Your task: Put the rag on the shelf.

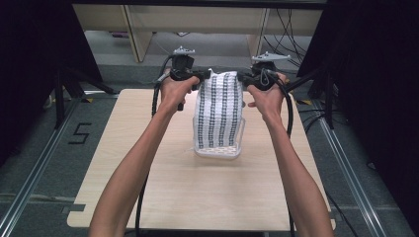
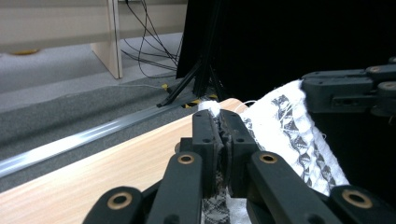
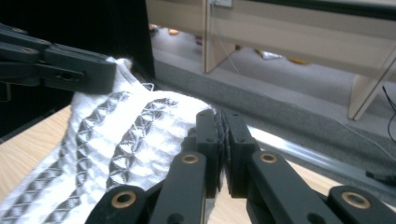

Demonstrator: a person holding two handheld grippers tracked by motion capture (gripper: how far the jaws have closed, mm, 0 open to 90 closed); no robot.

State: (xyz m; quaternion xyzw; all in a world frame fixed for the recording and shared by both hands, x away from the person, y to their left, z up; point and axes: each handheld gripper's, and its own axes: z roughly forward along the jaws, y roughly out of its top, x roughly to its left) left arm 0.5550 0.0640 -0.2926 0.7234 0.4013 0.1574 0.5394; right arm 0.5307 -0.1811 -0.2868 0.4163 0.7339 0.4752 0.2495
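I hold a white cloth [image 1: 219, 111] with dark patterned stripes up over the far half of the table [image 1: 163, 197]; my left gripper [image 1: 198, 75] pinches its top left corner and my right gripper [image 1: 242, 77] pinches its top right corner; both sets of jaws are clamped tight on the fabric. In the left gripper view the cloth [image 2: 289, 133] is squeezed between my gripper's [image 2: 220, 122] closed jaws, a white tuft poking out at the tips, and it stretches away to the other gripper [image 2: 345, 91]. In the right gripper view the cloth [image 3: 126, 140] spreads to the left of my closed gripper [image 3: 221, 122], its edge caught between the jaws. The cloth hangs between the grippers; its bottom edge rests on the table near the middle; bare wood lies on both sides and toward me; the far table edge sits just beyond the grippers.
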